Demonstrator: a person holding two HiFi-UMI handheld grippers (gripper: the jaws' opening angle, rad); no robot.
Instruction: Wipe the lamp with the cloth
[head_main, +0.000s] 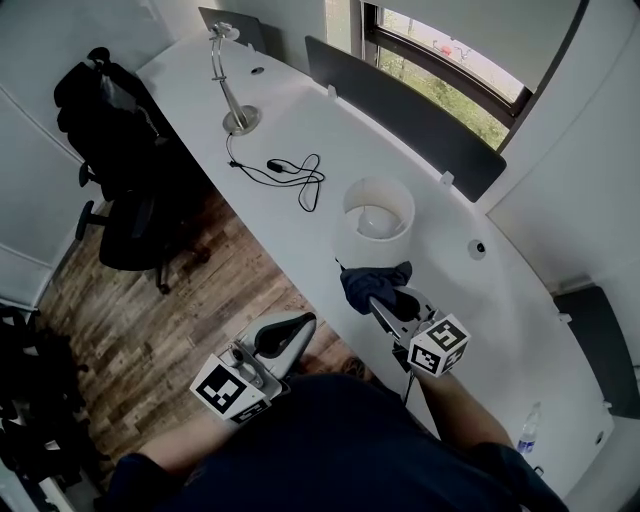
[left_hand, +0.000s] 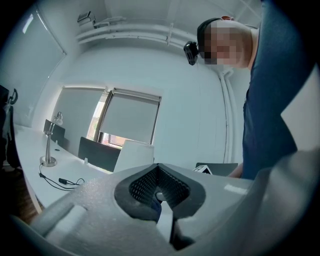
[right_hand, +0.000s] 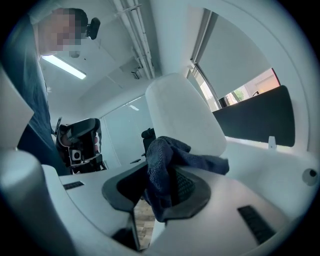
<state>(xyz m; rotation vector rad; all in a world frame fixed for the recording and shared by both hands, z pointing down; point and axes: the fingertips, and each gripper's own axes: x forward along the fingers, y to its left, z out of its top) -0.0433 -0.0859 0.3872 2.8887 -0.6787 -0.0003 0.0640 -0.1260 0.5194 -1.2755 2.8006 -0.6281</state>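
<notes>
A white lamp with a drum shade (head_main: 376, 214) stands on the white desk (head_main: 300, 120). My right gripper (head_main: 378, 297) is shut on a dark blue cloth (head_main: 372, 279), which hangs against the lamp's near side, low down. In the right gripper view the cloth (right_hand: 167, 169) is bunched between the jaws, with the shade (right_hand: 184, 117) just behind it. My left gripper (head_main: 298, 325) hovers off the desk's front edge, left of the lamp, shut with nothing in it. Its own view shows the shade (left_hand: 133, 155) farther ahead.
A silver desk lamp (head_main: 231, 85) stands at the desk's far end, with a black cable (head_main: 296, 173) coiled between it and the white lamp. A dark partition (head_main: 400, 110) runs along the desk's back. A black office chair (head_main: 128, 205) stands on the wooden floor. A water bottle (head_main: 528, 430) is at lower right.
</notes>
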